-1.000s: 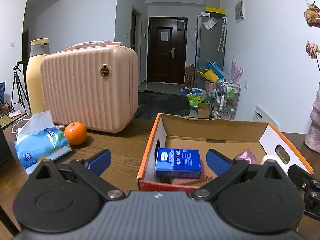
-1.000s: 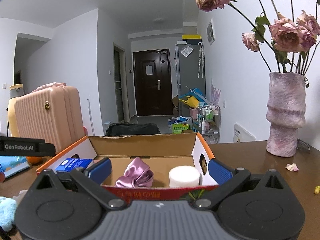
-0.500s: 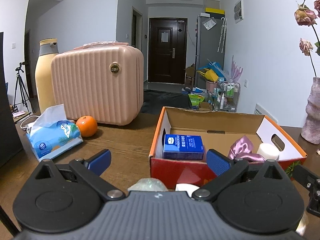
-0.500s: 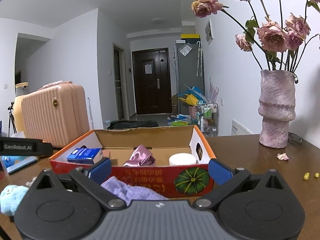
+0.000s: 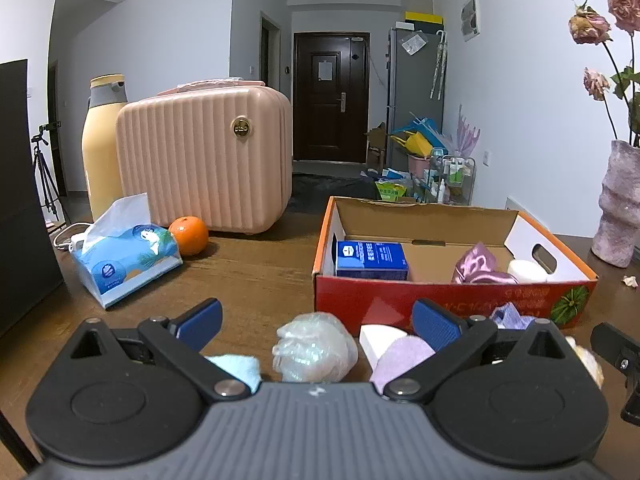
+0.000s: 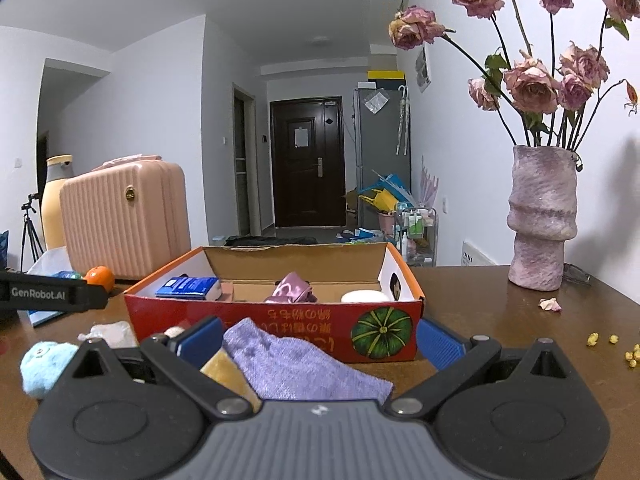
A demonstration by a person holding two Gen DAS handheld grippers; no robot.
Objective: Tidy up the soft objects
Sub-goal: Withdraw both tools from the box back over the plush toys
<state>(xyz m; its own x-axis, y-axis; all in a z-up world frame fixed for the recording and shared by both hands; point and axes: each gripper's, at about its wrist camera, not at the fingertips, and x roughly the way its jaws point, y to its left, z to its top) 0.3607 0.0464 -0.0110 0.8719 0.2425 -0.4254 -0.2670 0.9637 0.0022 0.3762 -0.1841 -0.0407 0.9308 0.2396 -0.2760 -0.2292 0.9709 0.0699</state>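
An open cardboard box [image 5: 448, 296] with a red front stands on the brown table; inside lie a blue packet [image 5: 370, 258], a pink satin piece [image 5: 478, 266] and a white round pad [image 5: 526, 271]. In front of the box, between the open fingers of my left gripper [image 5: 316, 318], sits a crumpled clear plastic ball [image 5: 314, 348], with a light blue soft thing [image 5: 236, 364] and a lilac pad [image 5: 400, 358] beside it. My right gripper [image 6: 320, 338] is open over a purple cloth [image 6: 300, 364] lying before the box [image 6: 276, 320]. A blue plush [image 6: 44, 364] lies left.
A pink ribbed case [image 5: 204, 164], a yellow bottle [image 5: 102, 144], an orange [image 5: 188, 235] and a blue tissue pack [image 5: 124, 252] occupy the table's left. A rough pink vase [image 6: 542, 216] with dried roses stands right, petals and crumbs [image 6: 612, 344] near it.
Both grippers have pulled back from the box and lowered. The soft things in front of the box have come into view between the fingers. Both stay open.
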